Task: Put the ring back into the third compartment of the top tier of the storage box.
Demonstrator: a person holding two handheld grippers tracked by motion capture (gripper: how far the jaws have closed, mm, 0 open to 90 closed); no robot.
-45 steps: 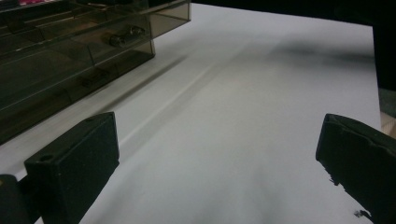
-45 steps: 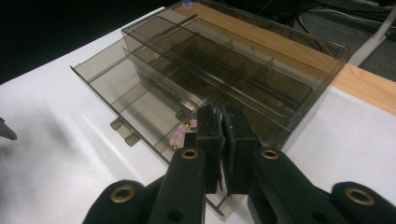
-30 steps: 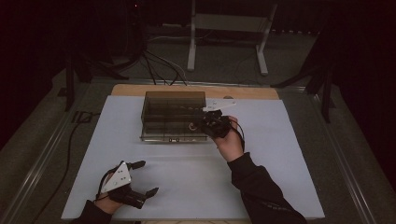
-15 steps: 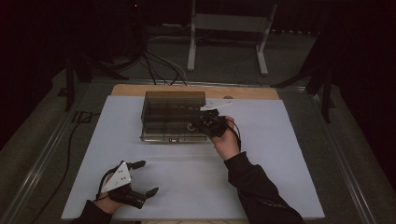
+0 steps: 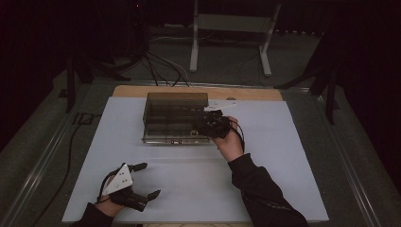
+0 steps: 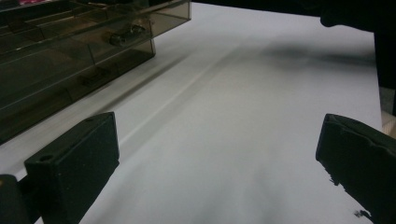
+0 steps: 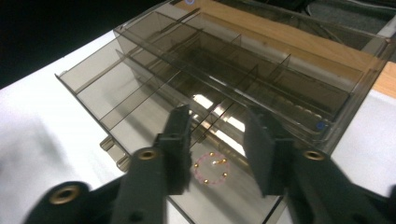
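A smoky clear compartment box sits open at the middle back of the white sheet. My right gripper hovers over its near right corner. In the right gripper view the jaws stand apart, having just been opening, and hold nothing. Below their gap a small pinkish ring with gold dots lies in a compartment of the box. My left gripper rests open near the front left of the sheet. Only bare sheet lies between its jaws, with the box off to its left.
The white sheet covers most of the table, with a wooden strip behind the box. A metal stand and cables lie on the floor beyond. My right sleeve crosses the sheet's front right.
The right gripper has shifted slightly left over the box's corner. The left gripper has stayed where it was.
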